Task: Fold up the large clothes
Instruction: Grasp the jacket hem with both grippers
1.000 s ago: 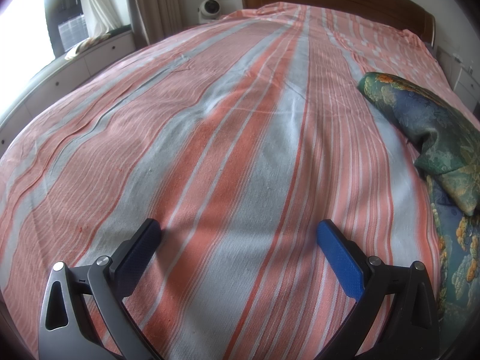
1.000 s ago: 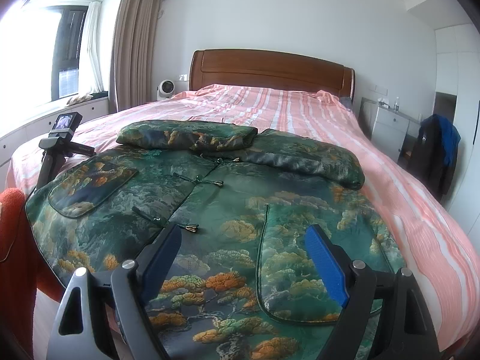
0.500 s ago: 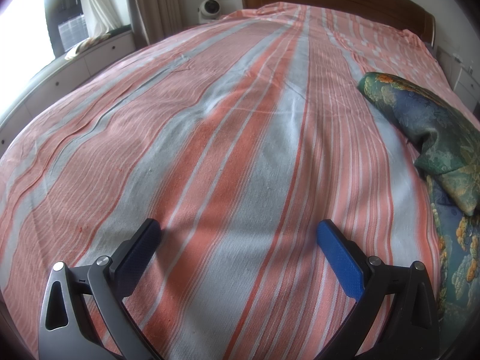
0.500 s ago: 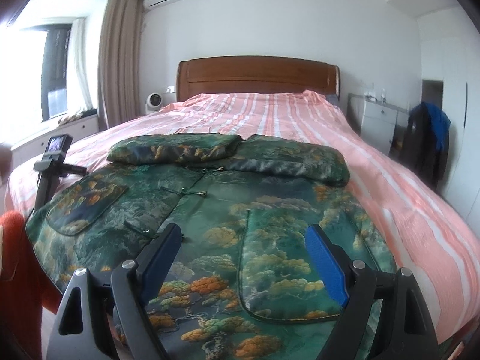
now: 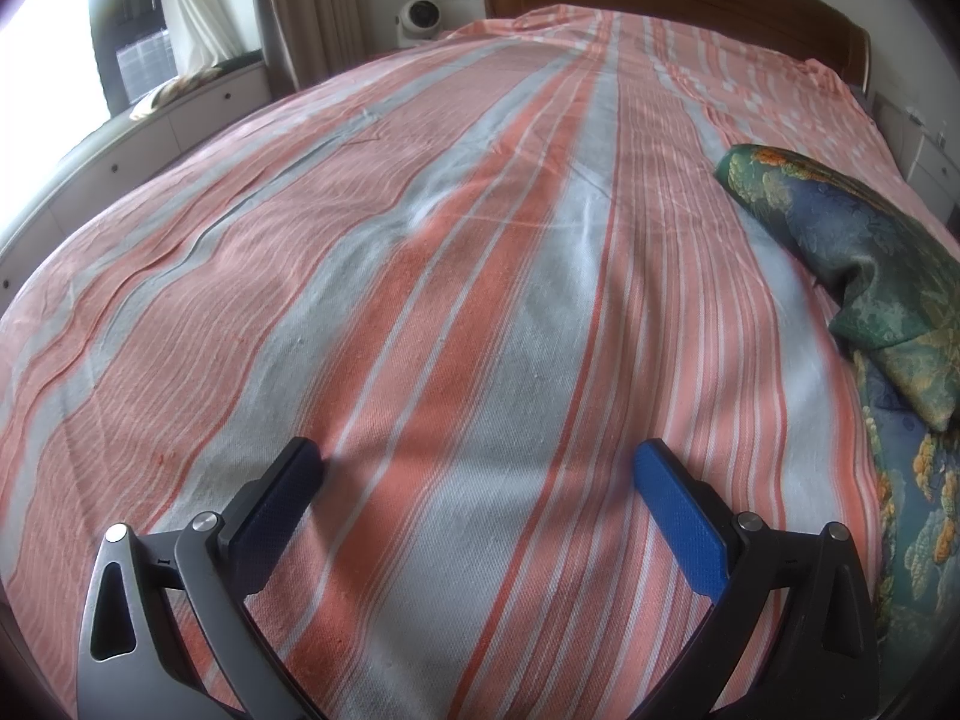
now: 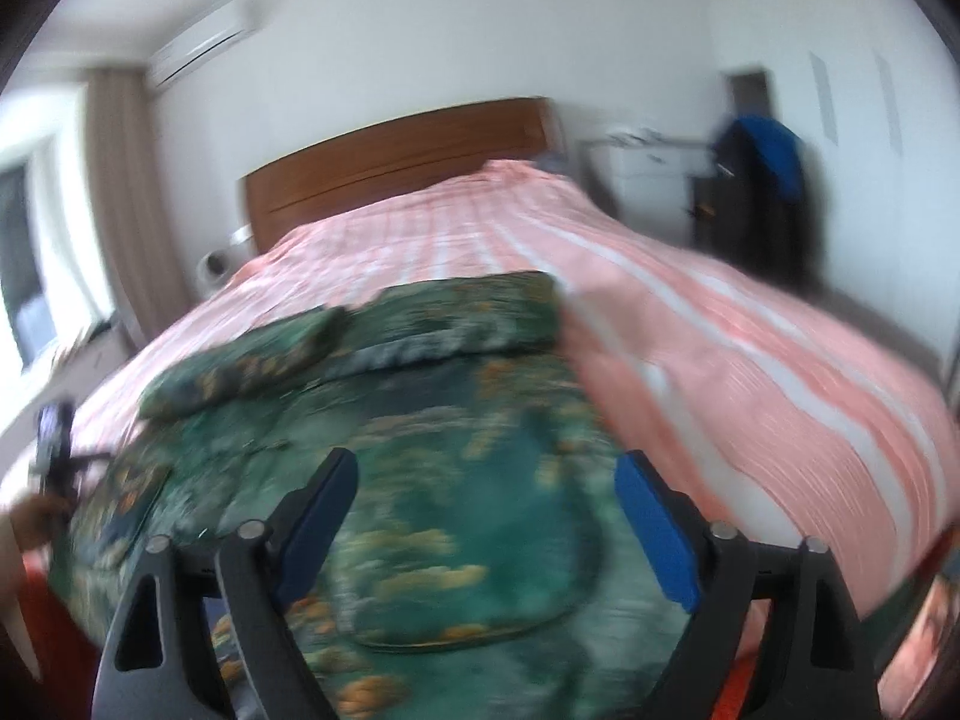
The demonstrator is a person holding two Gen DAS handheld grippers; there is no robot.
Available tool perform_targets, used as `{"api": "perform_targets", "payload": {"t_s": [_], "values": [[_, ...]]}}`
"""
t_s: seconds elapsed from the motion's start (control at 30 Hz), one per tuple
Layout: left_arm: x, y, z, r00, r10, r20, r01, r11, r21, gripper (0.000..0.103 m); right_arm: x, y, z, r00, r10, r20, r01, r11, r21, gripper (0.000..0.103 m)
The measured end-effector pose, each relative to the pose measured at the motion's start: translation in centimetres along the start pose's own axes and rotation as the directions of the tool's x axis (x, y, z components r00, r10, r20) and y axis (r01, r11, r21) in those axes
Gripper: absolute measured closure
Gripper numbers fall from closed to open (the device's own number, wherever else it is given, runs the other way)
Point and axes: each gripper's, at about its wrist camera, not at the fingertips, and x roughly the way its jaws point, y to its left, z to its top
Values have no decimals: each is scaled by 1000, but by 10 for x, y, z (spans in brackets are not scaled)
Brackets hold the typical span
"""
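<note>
A large green jacket [image 6: 456, 450] with an orange and teal tree pattern lies spread on the striped bed; its sleeves are folded across the top. My right gripper [image 6: 486, 480] is open and empty, above the jacket's lower front by a pocket. The right wrist view is blurred. In the left wrist view the jacket's edge [image 5: 876, 276] shows at the far right. My left gripper [image 5: 477, 468] is open and empty, low over the bare bedspread [image 5: 420, 276], left of the jacket.
A wooden headboard [image 6: 390, 162] stands at the far end. A window bench [image 5: 180, 96] and curtains run along the left. A white nightstand [image 6: 648, 168] and a dark coat [image 6: 762, 180] stand at the right. A small camera on a stand [image 6: 57, 444] stands by the bed's left edge.
My right gripper has swung right and tilted, so the view is blurred and rolled. The left gripper and the jacket have not moved.
</note>
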Motion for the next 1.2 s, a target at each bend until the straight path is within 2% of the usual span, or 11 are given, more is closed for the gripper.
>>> {"api": "perform_targets", "payload": {"t_s": [0.23,0.33,0.47,0.5,0.57,0.77,0.87,0.93,1.0,1.1,1.2], "values": [[-15,1,11,988,-62,-143,77,992,104,3,17,-36,2,998,-9,-57,20,980,196,14],[-74,15,23,982,-169,-89,182,969,168,8,11,-49,14,997,33,-75,-18,980,198,14],[-129,24,4,906,-383,-182,411,898,156,0,16,-68,38,985,57,-164,-35,990,134,14],[-134,22,-12,861,-443,-252,482,867,123,0,23,-75,43,971,82,-223,-56,991,121,14],[-134,14,-43,815,-483,-321,530,845,74,0,39,-84,44,928,140,-345,-105,987,119,14],[-113,-22,-106,770,-497,-400,533,846,-24,1,76,-85,15,754,238,-612,-220,970,106,15],[-121,-45,-120,793,-452,-410,519,853,63,2,81,-71,3,674,258,-692,-293,954,71,29],[-130,-57,-124,781,-452,-431,545,830,117,10,78,-59,-2,655,229,-720,-311,950,20,36],[-135,-65,-128,767,-438,-469,553,822,137,44,78,-53,-5,644,212,-735,-311,950,1,59],[-148,-67,-128,800,-374,-469,513,832,211,85,72,-47,2,641,217,-736,-312,950,8,81],[-158,-53,-120,769,-429,-474,551,821,150,91,59,-46,18,642,259,-722,-327,944,48,85]]}}
